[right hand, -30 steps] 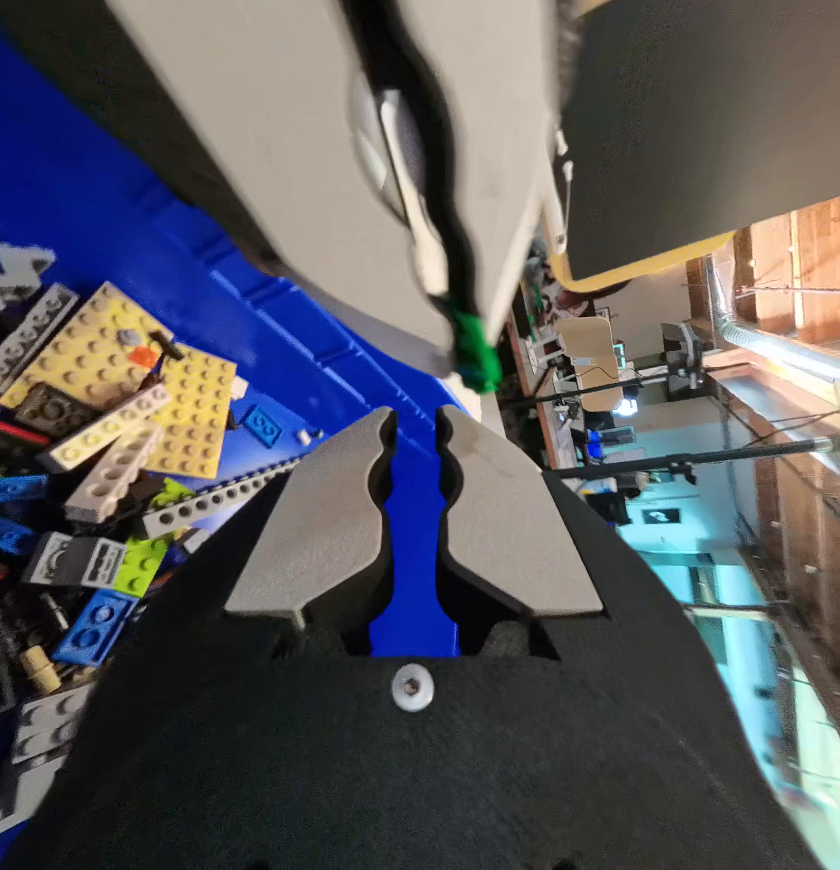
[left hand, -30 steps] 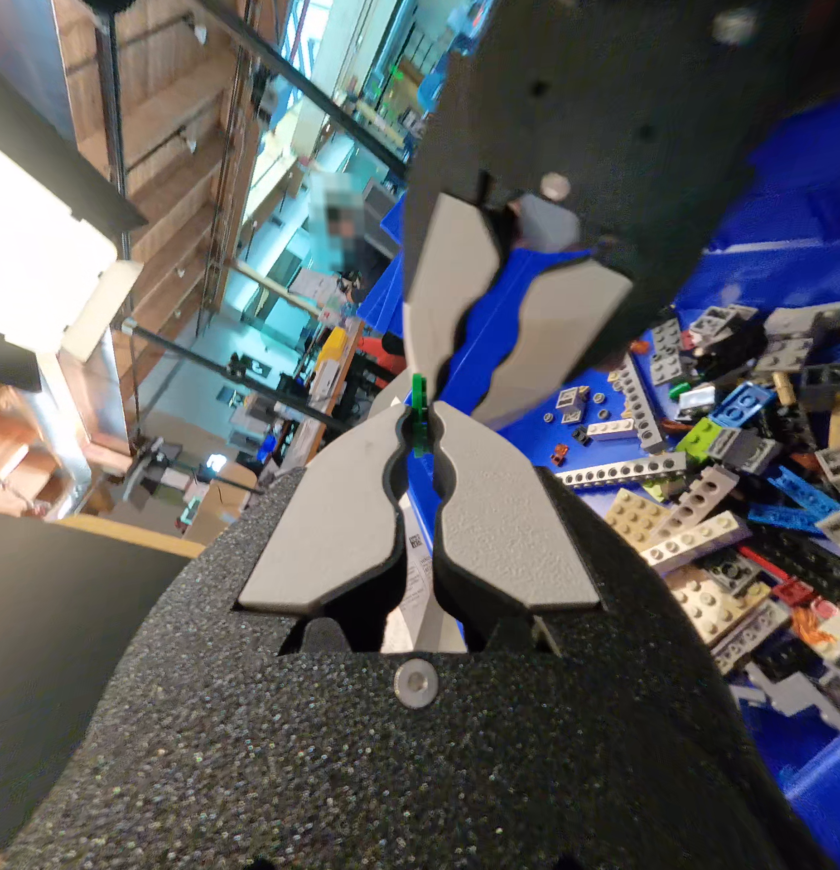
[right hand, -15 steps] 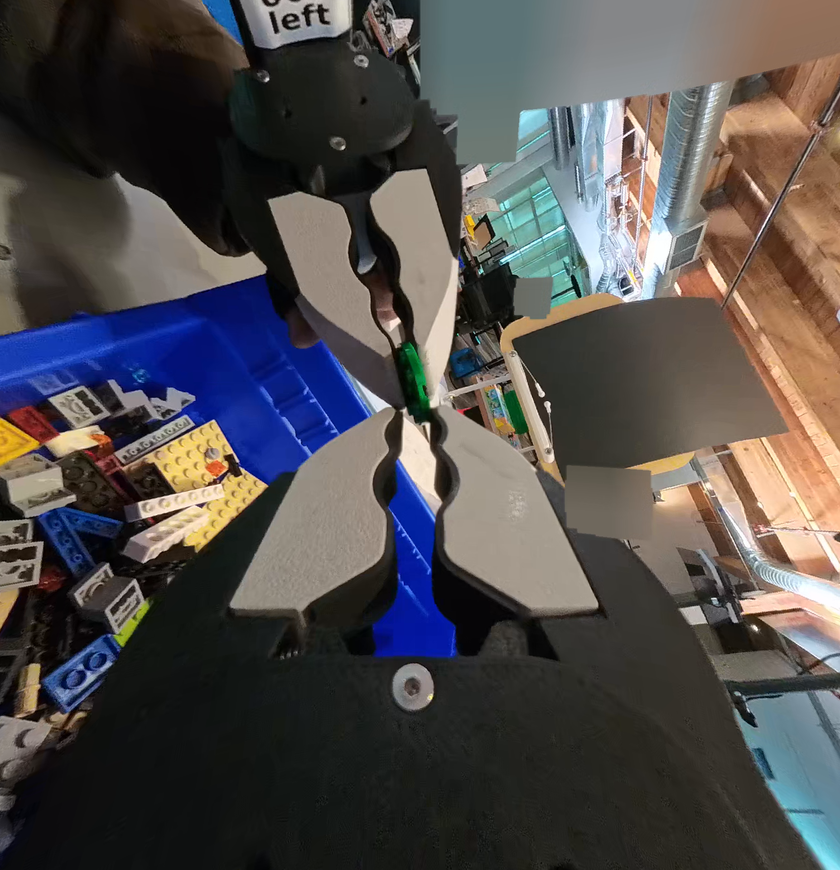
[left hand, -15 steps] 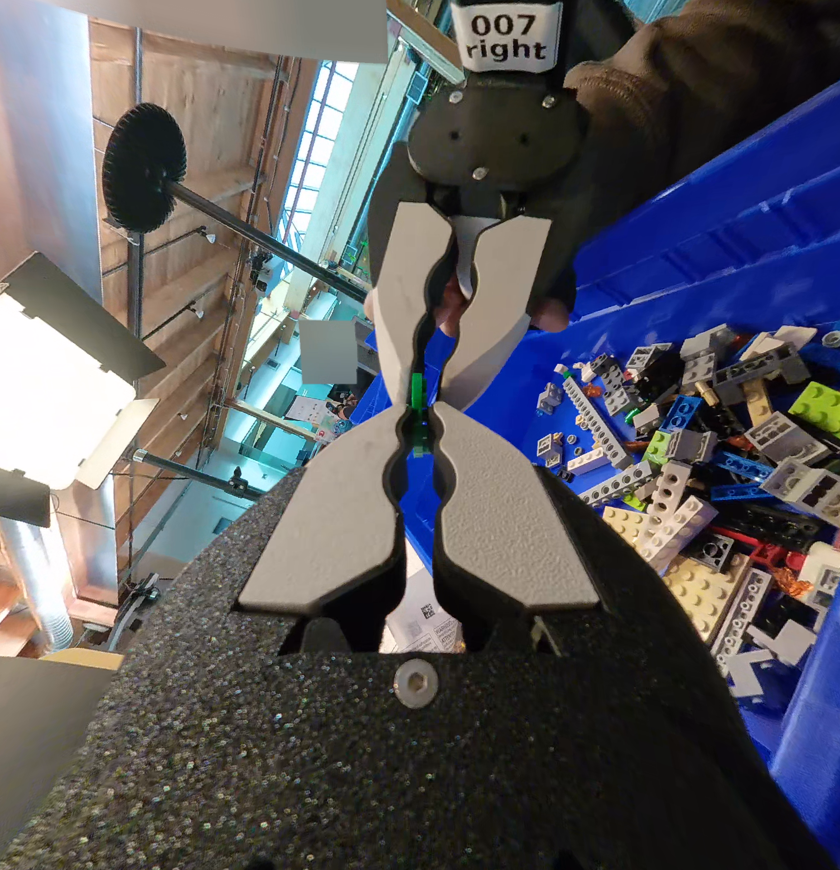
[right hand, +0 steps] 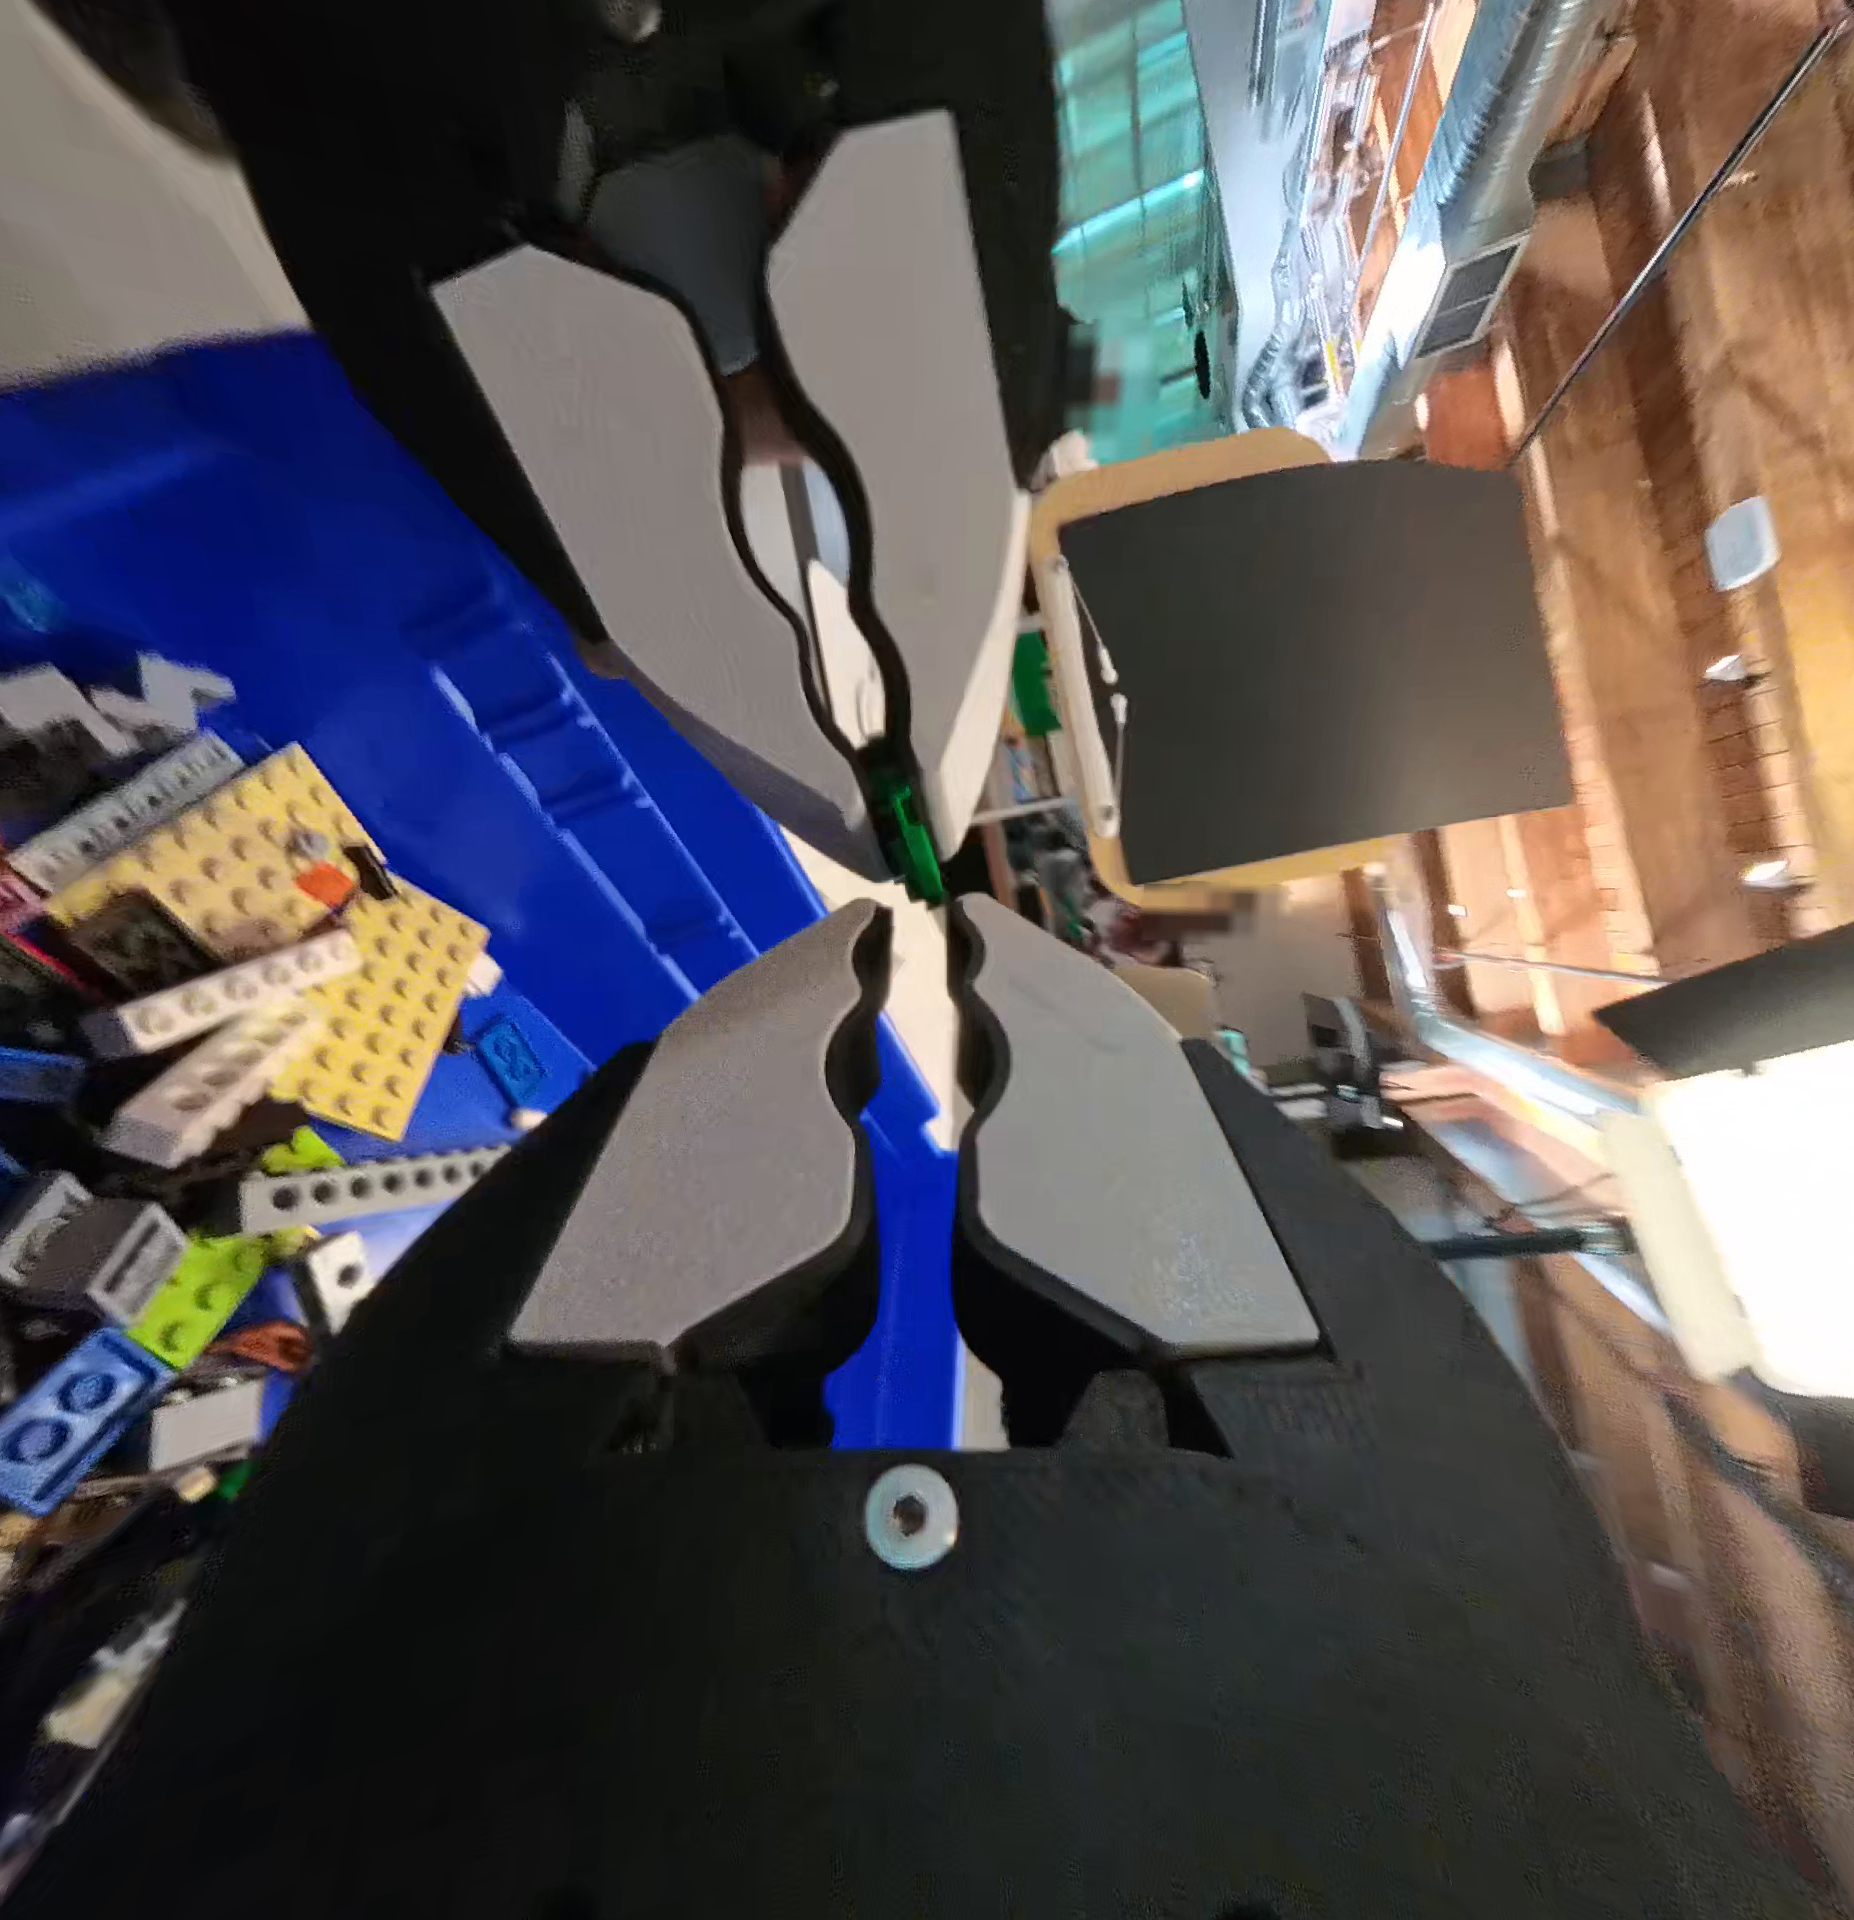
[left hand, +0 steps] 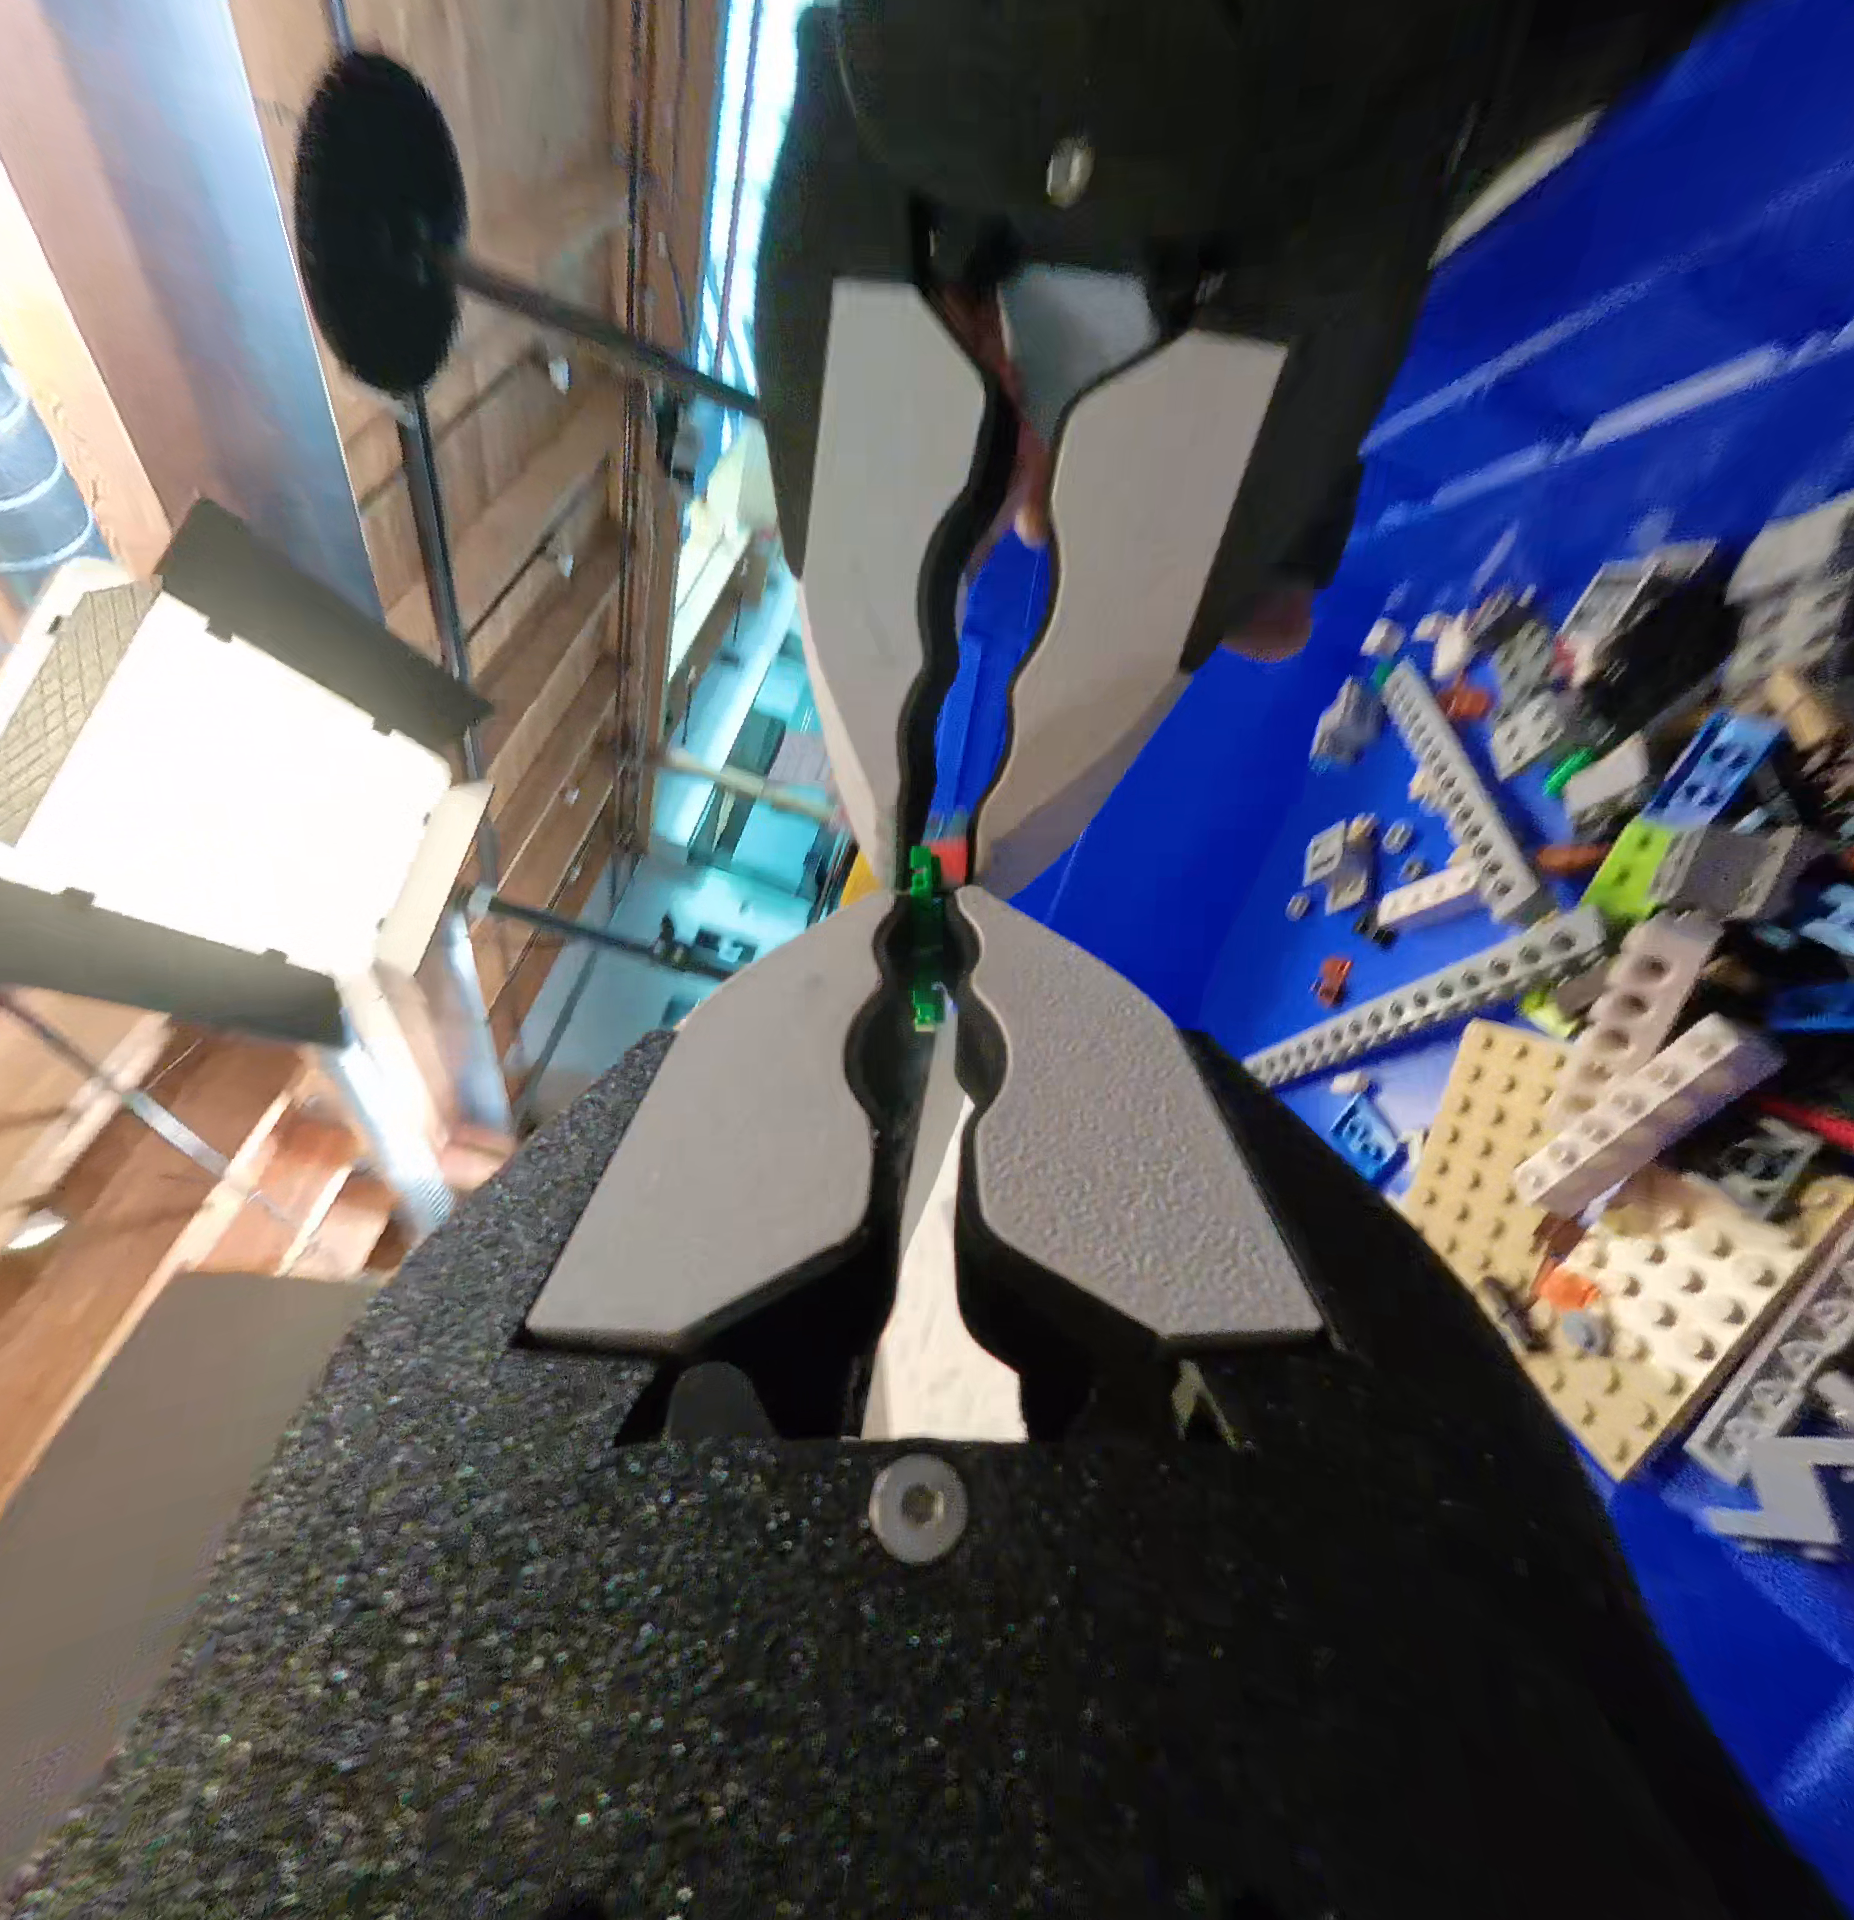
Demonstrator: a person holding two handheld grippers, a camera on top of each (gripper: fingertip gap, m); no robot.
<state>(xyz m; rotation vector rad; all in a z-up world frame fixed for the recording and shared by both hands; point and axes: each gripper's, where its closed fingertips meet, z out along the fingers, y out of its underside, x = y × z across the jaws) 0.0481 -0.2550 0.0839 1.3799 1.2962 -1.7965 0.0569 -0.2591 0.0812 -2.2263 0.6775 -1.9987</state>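
Fingertips of the left gripper (left hand: 921, 914) are pinching a small, thin green plastic building piece (left hand: 925, 940) edge-on in the left wrist view, both grey textured pads pressing its flat faces while its upper end is sticking out past the tips. Facing it tip to tip, the right gripper (left hand: 949, 847) is hanging just above, with a bit of red (left hand: 950, 854) showing between its tips; whether that red is a held piece or something behind, I cannot tell. Beyond both, a deep blue moulded plastic bin (left hand: 1162, 883) is holding a heap of loose studded bricks, grey perforated beams (left hand: 1442, 987) and a tan studded plate (left hand: 1494, 1153).

Turning to the right wrist view, the right gripper (right hand: 921, 920) is showing its wavy grey fingers standing slightly apart with nothing visibly caught between the tips. The green piece (right hand: 902, 821) is sitting in the opposite gripper's tips, its free end almost meeting these fingers. To the left, a yellow studded plate (right hand: 310, 914) is lying in the bin (right hand: 549, 748).

Such a piece is probably very light, stiff and smooth-faced, so it may be pivoting or slipping easily; its exposed end, across the flat faces, looks the best place to grip.
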